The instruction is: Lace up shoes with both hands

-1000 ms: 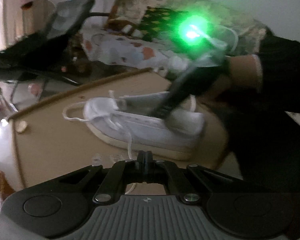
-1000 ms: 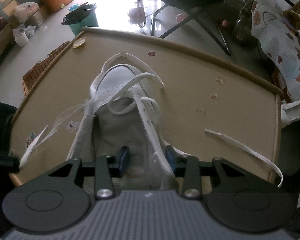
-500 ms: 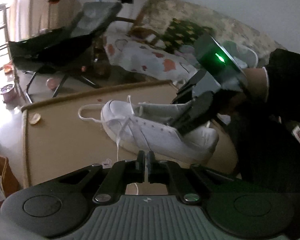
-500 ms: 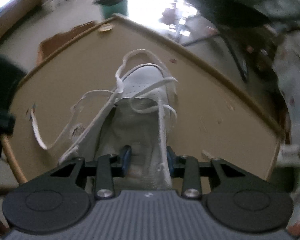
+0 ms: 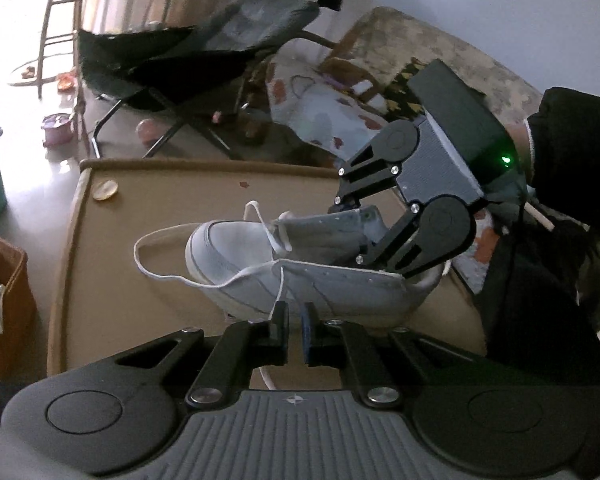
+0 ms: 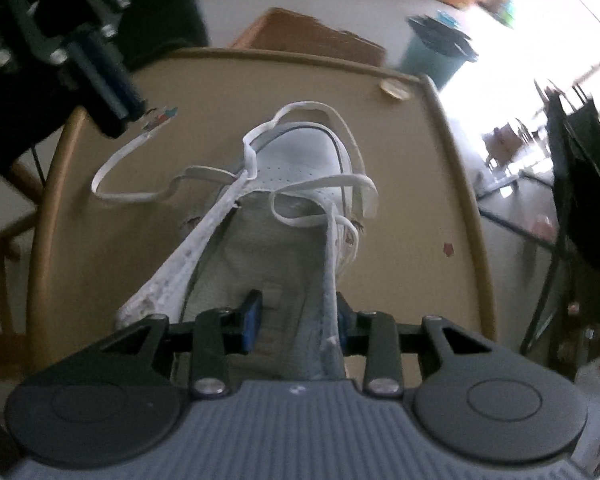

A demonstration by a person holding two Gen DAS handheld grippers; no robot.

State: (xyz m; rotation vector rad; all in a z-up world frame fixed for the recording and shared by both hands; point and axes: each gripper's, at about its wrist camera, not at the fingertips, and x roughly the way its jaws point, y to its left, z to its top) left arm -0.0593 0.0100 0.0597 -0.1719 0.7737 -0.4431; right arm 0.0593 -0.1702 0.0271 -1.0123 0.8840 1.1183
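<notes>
- The white shoe sits mid-table, toe toward the coin-like disc near the far corner; its lace loops loose on the table left of the toe.
- My left gripper hangs just beside the shoe's near flank. Its jaws are parting, a narrow slit between them, and the lace strand that drops from the eyelets runs past the left fingertip; I cannot tell whether it is still caught.
- My right gripper is at the shoe's heel, jaws half spread astride one collar wall, steadying it.
- I judge this the re-grip between threadings: next I must find the free lace end and pinch it near its tip.
</notes>
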